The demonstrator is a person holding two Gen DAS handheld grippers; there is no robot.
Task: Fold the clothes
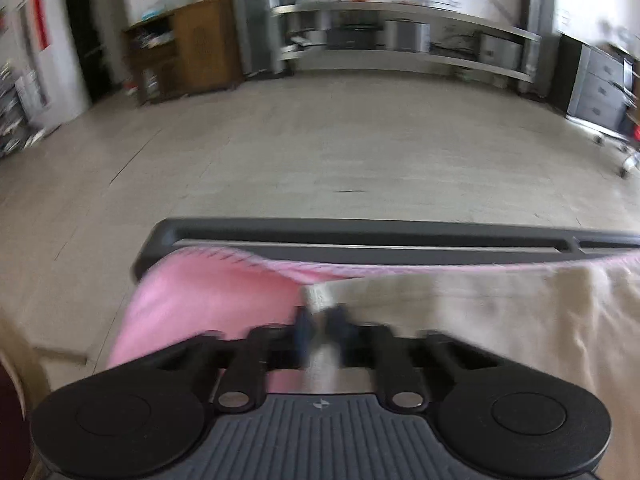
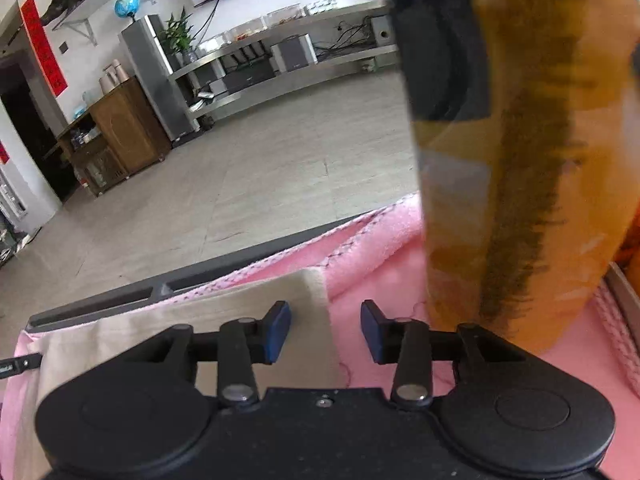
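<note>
Lying flat on a pink blanket, the cream garment spreads across the table, its far hem close to the dark grey table rim. I see my left gripper blurred at the garment's left edge, where cream meets pink; its blue pads stand nearly together with a sliver of pale cloth between them, so I read it as pinched on the garment's edge. From the right wrist, my right gripper hovers over the garment's right edge; its blue pads stand apart, with cloth below them and nothing pressed. A blurred orange-brown shape fills the upper right of that view; I cannot tell what it is. Beyond the table lie grey floor tiles, a wooden cabinet and a long steel shelf unit.
</note>
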